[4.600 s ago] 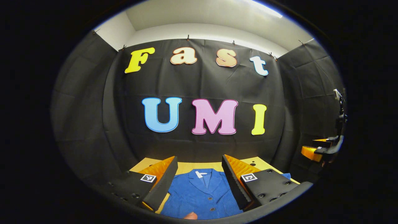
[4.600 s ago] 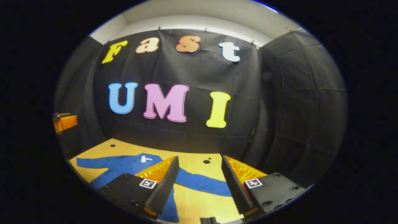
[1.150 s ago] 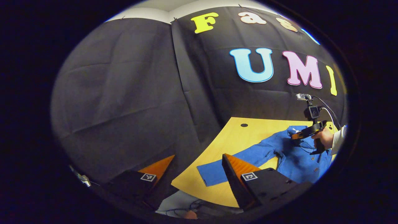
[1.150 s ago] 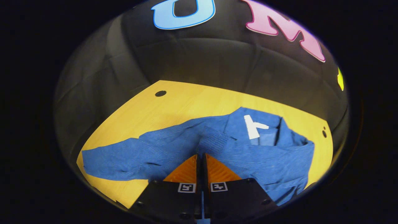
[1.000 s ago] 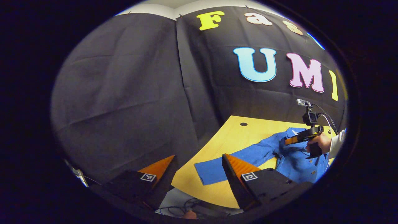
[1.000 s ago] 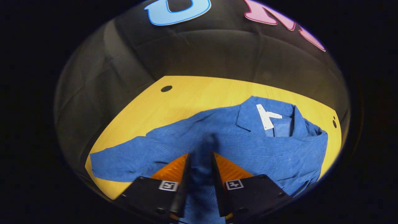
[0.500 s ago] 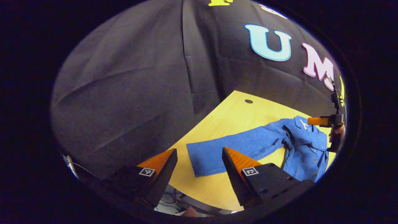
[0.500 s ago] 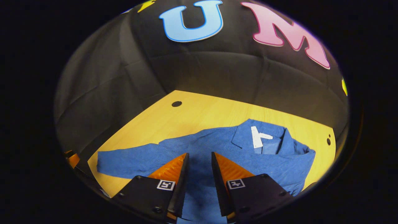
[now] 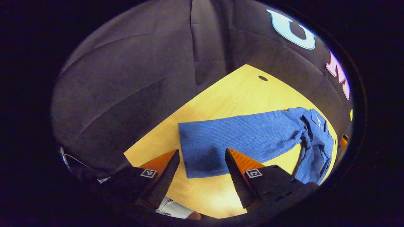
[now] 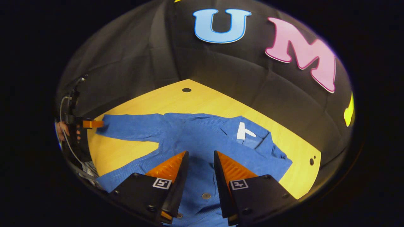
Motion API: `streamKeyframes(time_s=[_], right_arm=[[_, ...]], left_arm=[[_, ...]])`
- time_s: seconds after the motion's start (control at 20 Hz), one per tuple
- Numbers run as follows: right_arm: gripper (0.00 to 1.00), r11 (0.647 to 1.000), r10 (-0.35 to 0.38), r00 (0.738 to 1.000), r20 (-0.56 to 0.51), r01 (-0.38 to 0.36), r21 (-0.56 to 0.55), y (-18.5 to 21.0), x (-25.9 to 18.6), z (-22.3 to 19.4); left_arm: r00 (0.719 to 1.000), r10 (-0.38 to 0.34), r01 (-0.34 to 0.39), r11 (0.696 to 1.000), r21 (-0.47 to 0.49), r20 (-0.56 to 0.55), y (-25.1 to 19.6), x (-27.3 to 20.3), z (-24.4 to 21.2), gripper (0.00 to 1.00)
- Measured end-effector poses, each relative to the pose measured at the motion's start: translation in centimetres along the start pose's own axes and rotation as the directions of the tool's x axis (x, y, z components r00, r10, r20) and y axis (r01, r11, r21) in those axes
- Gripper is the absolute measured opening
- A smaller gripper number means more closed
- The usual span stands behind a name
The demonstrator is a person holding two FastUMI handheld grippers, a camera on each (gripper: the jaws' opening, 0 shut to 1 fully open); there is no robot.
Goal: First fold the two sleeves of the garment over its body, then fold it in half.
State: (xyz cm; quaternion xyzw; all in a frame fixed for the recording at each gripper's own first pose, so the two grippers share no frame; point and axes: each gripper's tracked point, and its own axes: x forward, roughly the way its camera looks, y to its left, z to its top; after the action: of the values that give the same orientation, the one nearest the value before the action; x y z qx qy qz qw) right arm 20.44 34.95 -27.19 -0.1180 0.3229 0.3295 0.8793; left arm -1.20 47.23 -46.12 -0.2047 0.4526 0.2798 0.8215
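A blue button-up shirt [image 10: 195,132] lies flat on the yellow table [image 10: 176,97], collar with a white tag [image 10: 243,130] toward the back. Its left sleeve [image 9: 240,135] stretches out straight, and the cuff [image 9: 202,157] lies between the fingers of my open left gripper [image 9: 202,162], just above the cloth. My right gripper [image 10: 199,159] hovers open over the shirt's front, with a button [image 10: 206,196] showing in the narrow gap. The other sleeve appears turned in over the body at the right fold [image 10: 281,160]. In the right gripper view the left gripper [image 10: 93,124] sits at the cuff, held by a hand [image 10: 61,129].
The table's near-left corner [image 9: 132,154] and edge lie just by the cuff, with cables [image 10: 85,171] below it. Small round holes [image 9: 262,78] [image 10: 311,161] mark the tabletop near the back corners. The black cloth wall closes in behind the table.
My right gripper opened, let the right sleeve go over the shirt's body and drew back. My left gripper came down to the left cuff, which now lies between its fingers.
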Motion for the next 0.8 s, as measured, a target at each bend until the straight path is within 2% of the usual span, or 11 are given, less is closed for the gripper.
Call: streamKeyframes(time_s=[0.05, 0.1, 0.15, 0.2, 0.25, 0.4, 0.45, 0.5, 0.6, 0.65, 0.8], right_arm=[[0.53, 1.0, 0.0, 1.0, 0.024, 0.0, 0.005, 0.1, -1.3, 0.3], [0.53, 1.0, -0.003, 0.999, 0.045, 0.003, 0.001, 0.1, -2.8, 0.6], [0.55, 1.0, -0.001, 0.998, 0.063, 0.001, -0.004, 0.3, -4.0, 1.0], [0.53, 1.0, 0.003, 0.997, 0.077, -0.002, -0.007, 0.5, -5.2, 1.4], [0.52, 1.0, 0.005, 0.996, 0.09, -0.004, -0.003, 0.6, -6.0, 1.8], [0.52, 0.999, -0.001, 0.992, 0.123, -0.005, 0.049, 0.3, -7.9, 3.0], [0.52, 0.997, -0.006, 0.991, 0.136, -0.004, 0.072, 0.1, -8.5, 3.4], [0.52, 0.996, -0.016, 0.989, 0.144, 0.003, 0.087, -0.4, -9.0, 3.5], [0.52, 0.995, -0.037, 0.988, 0.15, 0.022, 0.102, -1.6, -9.8, 3.5], [0.55, 0.994, -0.043, 0.988, 0.151, 0.027, 0.106, -1.9, -10.2, 3.4], [0.55, 0.993, -0.065, 0.987, 0.147, 0.049, 0.109, -2.8, -11.2, 2.4]], left_arm=[[0.996, 0.032, -0.032, 0.999, 0.002, -0.089, -0.1, 0.4, -1.7, 0.84], [1.0, 0.019, -0.02, 0.997, 0.076, 0.019, 0.0, 1.7, -0.3, 0.84], [1.0, 0.011, -0.011, 0.995, 0.101, -0.003, -0.4, 1.7, -0.5, 0.84], [0.999, 0.007, -0.003, 0.996, 0.094, -0.047, -0.6, 1.5, -0.9, 0.83], [1.0, 0.019, -0.02, 0.997, 0.076, 0.008, -0.2, 1.2, 0.1, 0.81], [0.999, 0.023, -0.021, 0.998, 0.054, -0.033, 0.0, 0.9, -0.4, 0.78], [0.999, 0.004, -0.001, 0.998, 0.068, -0.038, -0.2, 1.1, -0.1, 0.72], [0.999, -0.026, 0.03, 0.996, 0.083, -0.047, -0.8, 1.1, 0.1, 0.51], [0.998, -0.011, 0.018, 0.994, 0.108, -0.069, -1.4, 1.1, 1.0, 0.1], [0.995, -0.004, 0.014, 0.994, 0.105, -0.096, -1.3, 1.5, 0.8, 0.0], [0.993, -0.039, 0.044, 0.998, 0.045, -0.111, -2.0, 1.7, 1.3, 0.0]])
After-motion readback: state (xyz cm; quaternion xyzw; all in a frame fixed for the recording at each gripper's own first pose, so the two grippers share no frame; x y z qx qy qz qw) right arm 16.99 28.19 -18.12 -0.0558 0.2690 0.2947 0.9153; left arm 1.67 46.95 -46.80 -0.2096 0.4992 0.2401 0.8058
